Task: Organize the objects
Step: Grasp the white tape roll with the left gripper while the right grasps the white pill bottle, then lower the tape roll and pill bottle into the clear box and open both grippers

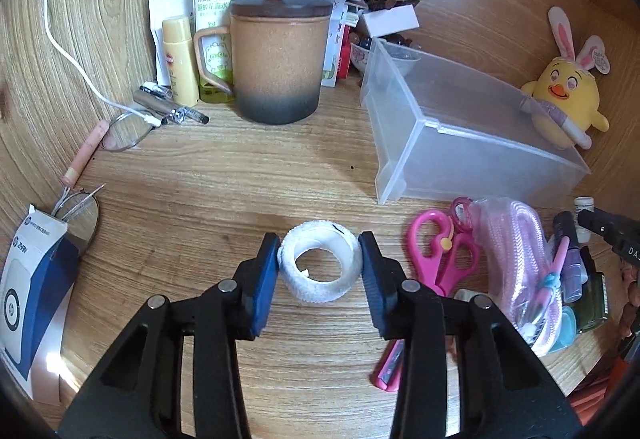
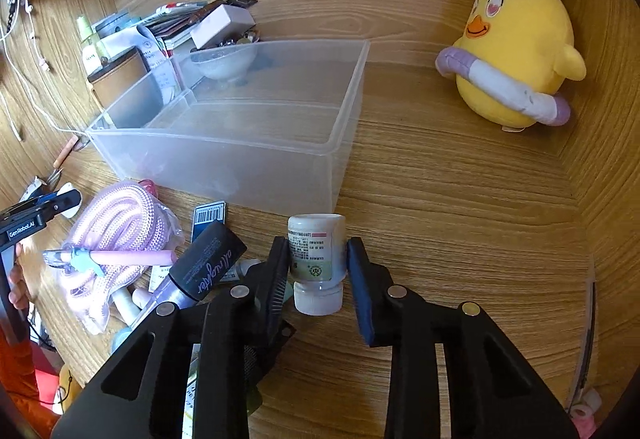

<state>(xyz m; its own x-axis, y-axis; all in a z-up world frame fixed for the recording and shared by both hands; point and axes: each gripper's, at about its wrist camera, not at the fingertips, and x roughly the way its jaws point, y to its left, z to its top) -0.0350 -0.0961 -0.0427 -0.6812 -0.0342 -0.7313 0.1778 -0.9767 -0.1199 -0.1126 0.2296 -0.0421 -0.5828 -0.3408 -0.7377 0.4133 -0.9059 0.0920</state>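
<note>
Desk: wood-grain top and back wall, crowded; I took the clear plastic bin as my landmark, since it looked like the place things should go.
Left gripper: my left gripper sat with both blue pads against the sides of the white tape roll, gripping it on the desk in front of the bin and to its left.
Tape roll: it lay flat, hole facing up, axis vertical, so I judged a side pinch the only sensible hold.
Right gripper: my right gripper straddled the small white medicine bottle; the left pad touched it, the right pad showed a sliver of gap, so I could not tell whether it was clamped.
Bottle: it stood upside down just in front of the bin's near right corner, cap toward me, long axis running away toward the bin.
Bin: empty inside as far as I saw, open top up.
Leftovers: pink scissors and bagged pink rope lay in front of the bin.
</note>
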